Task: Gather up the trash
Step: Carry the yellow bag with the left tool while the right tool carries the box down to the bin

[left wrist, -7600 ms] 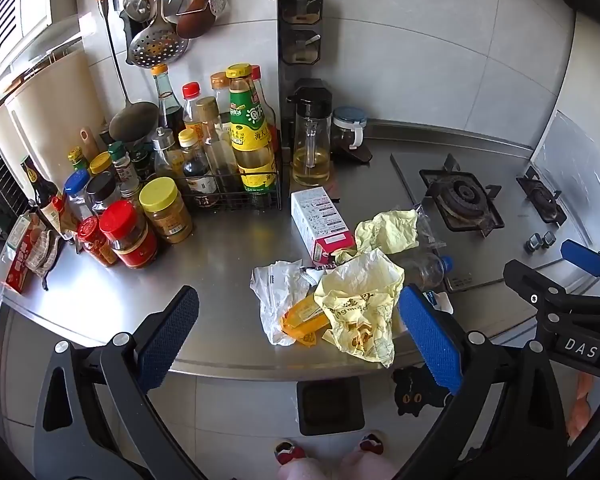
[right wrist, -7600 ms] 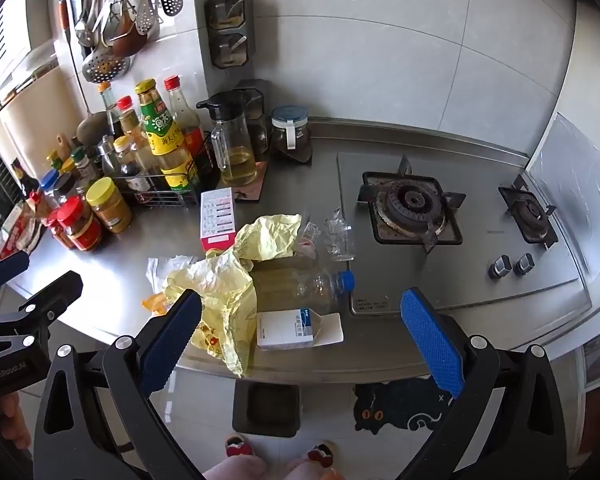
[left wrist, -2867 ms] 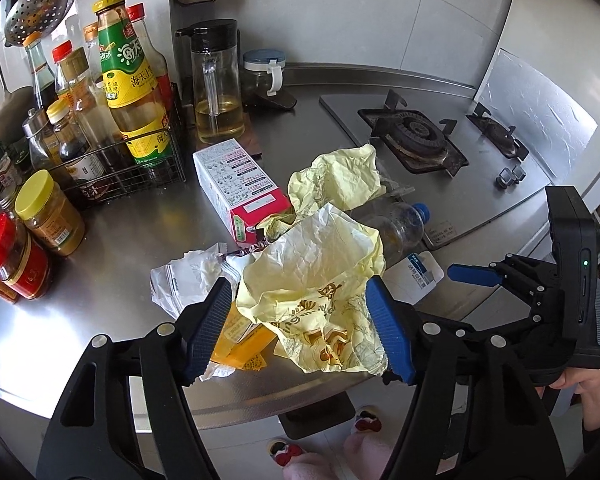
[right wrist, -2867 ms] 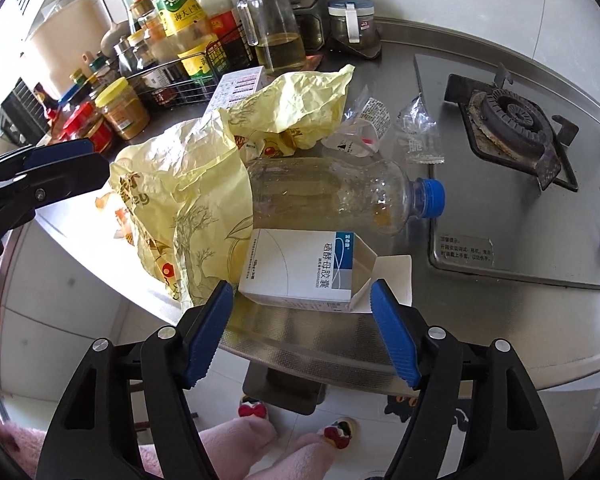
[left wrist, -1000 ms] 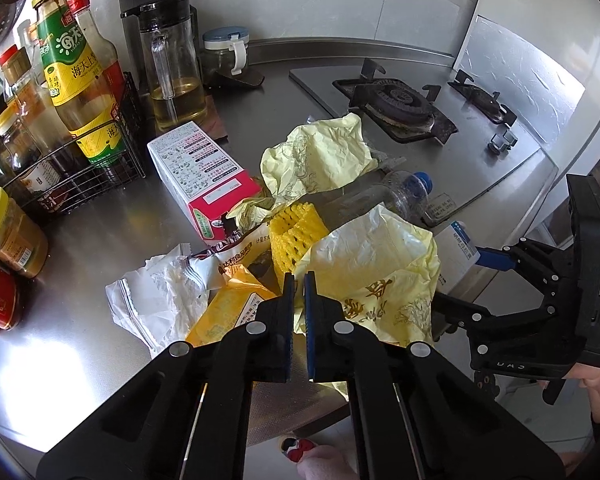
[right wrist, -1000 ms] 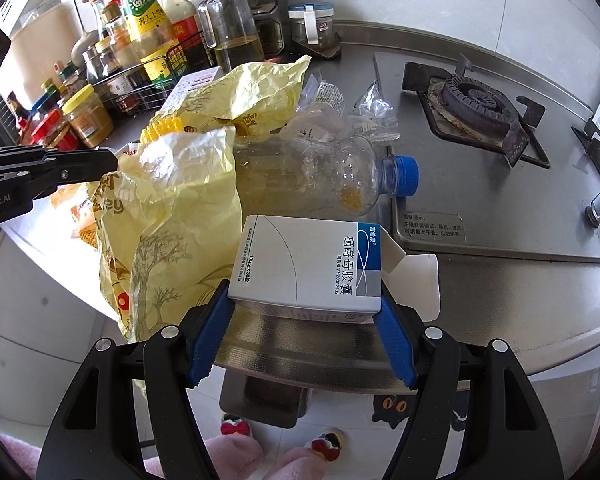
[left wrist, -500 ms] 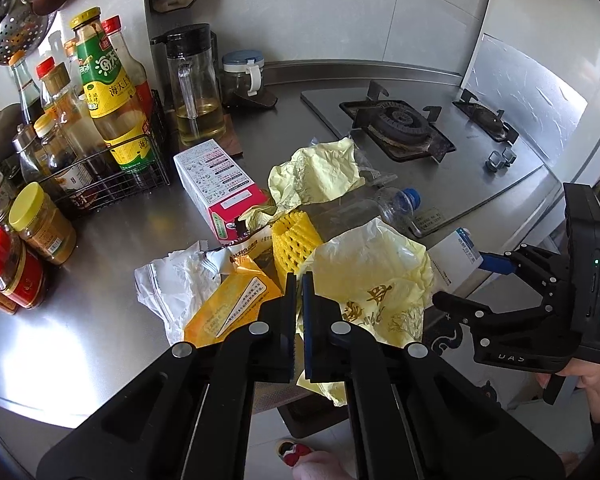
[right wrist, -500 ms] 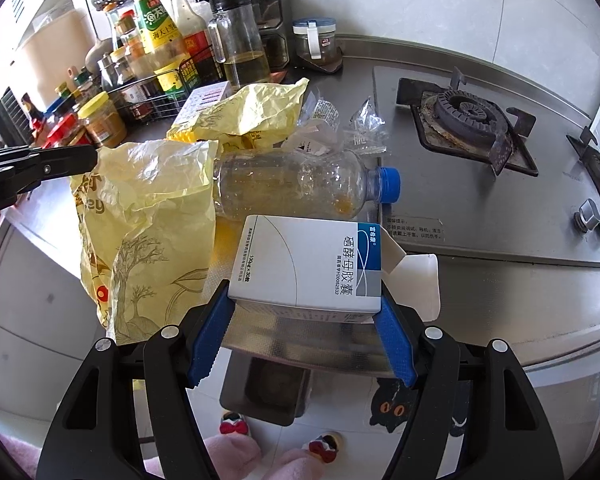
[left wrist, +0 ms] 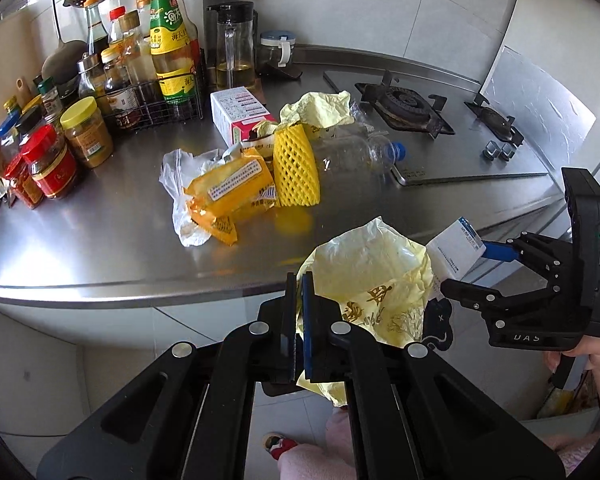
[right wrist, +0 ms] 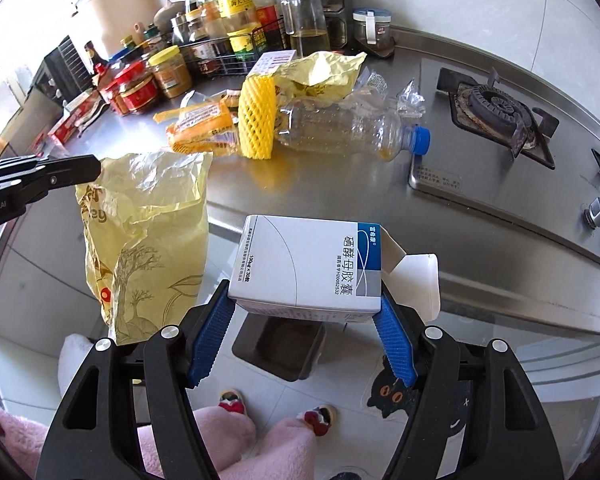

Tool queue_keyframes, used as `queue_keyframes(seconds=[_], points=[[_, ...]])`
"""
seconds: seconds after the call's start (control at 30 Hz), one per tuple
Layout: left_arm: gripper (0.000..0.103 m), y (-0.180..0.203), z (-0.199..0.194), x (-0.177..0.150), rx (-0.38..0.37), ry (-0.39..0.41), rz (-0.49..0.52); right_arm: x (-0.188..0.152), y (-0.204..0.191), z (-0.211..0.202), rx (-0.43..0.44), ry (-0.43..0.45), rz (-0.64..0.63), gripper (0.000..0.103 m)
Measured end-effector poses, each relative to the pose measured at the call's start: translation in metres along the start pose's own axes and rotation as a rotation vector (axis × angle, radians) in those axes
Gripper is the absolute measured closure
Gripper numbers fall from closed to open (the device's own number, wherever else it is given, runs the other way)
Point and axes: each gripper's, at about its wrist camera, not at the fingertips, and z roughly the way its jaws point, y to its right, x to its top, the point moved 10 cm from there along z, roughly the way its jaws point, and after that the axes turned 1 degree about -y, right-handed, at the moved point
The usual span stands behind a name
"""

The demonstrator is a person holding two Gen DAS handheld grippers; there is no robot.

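Crinkled yellow plastic bag (left wrist: 374,280) pinched in clenched left claw (left wrist: 296,312); white-and-blue cardboard carton (right wrist: 306,268) gripped by right claw (right wrist: 304,320), off the steel bench (left wrist: 100,240).

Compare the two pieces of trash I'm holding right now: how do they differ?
The yellow bag is soft, crinkled film hanging limp from the left gripper, pinched at one edge by nearly closed jaws. The white carton is rigid and boxy, one end flap open, spanning the right gripper with jaws set wide. Both are lifted off the counter, over the floor.
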Motion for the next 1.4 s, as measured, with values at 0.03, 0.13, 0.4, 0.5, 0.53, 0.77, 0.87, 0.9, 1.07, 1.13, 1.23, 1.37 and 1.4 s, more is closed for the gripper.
queue_keyframes(seconds=[0.03,0.13,0.4,0.5,0.53,0.77,0.87,0.9,1.07,1.13,1.23,1.37,1.4], points=[[0.102,-0.001,0.000,-0.009,-0.002,-0.011,-0.001,-0.006,-0.004,0.001,0.002,-0.002,0.007,0.033],[0.102,-0.007,0.005,-0.037,-0.009,-0.044,-0.003,-0.025,-0.017,0.009,-0.005,-0.022,0.030,0.033],[0.102,-0.027,0.049,-0.103,0.017,-0.132,0.008,-0.079,-0.037,0.056,-0.030,-0.056,0.117,0.033],[0.102,-0.031,0.087,-0.122,0.027,-0.161,0.004,-0.094,-0.038,0.087,-0.034,-0.063,0.124,0.033],[0.102,-0.033,0.101,-0.128,0.034,-0.167,0.004,-0.099,-0.039,0.099,-0.036,-0.073,0.115,0.033],[0.102,-0.056,0.207,-0.170,0.065,-0.256,-0.085,-0.123,-0.028,0.184,-0.045,-0.121,0.097,0.033],[0.102,-0.065,0.247,-0.187,0.087,-0.295,-0.095,-0.131,-0.019,0.220,-0.045,-0.143,0.121,0.033],[0.102,-0.068,0.259,-0.192,0.093,-0.307,-0.099,-0.133,-0.017,0.231,-0.043,-0.147,0.126,0.033],[0.102,-0.075,0.310,-0.216,0.089,-0.363,-0.120,-0.140,-0.009,0.281,-0.005,-0.180,0.183,0.033],[0.102,-0.077,0.326,-0.225,0.090,-0.381,-0.122,-0.142,-0.006,0.296,-0.001,-0.191,0.190,0.033],[0.102,-0.081,0.345,-0.237,0.087,-0.403,-0.137,-0.143,-0.005,0.316,0.010,-0.208,0.194,0.033],[0.102,-0.080,0.366,-0.241,0.073,-0.412,-0.161,-0.148,-0.011,0.334,0.015,-0.237,0.187,0.033],[0.101,-0.081,0.370,-0.242,0.068,-0.414,-0.167,-0.149,-0.011,0.337,0.011,-0.244,0.184,0.033]])
